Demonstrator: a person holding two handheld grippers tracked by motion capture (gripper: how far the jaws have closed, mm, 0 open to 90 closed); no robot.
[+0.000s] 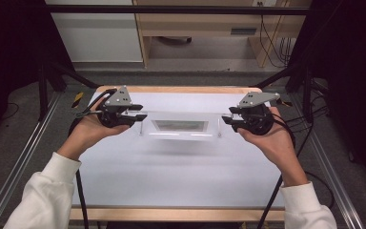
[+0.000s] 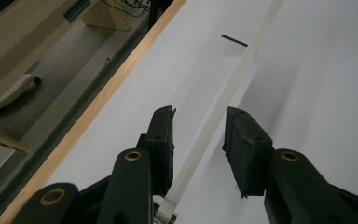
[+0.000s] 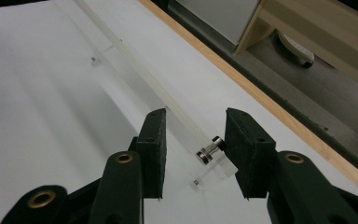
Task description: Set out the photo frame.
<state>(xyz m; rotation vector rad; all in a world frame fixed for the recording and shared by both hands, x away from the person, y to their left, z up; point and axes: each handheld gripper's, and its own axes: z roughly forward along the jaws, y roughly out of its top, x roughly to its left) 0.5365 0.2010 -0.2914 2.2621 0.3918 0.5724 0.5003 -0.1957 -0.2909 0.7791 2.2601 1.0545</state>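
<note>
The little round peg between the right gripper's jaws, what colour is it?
Shiny silver metal peg, best in the right gripper view.

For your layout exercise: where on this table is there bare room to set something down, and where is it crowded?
Free: the wide white patch between the clear frame and the near wooden edge, flanked by the forearms; also a narrow strip behind the frame, up to the far edge. Crowded: the frame's two ends, where the left tool and right tool straddle it.

White table (image 1: 171, 176) with a wooden edge (image 1: 176, 89) at far and near sides. A clear acrylic frame (image 1: 180, 126) stands on it near the far edge, centred, with a metal standoff (image 3: 209, 150) at one corner. The rest of the top is bare white.
</note>
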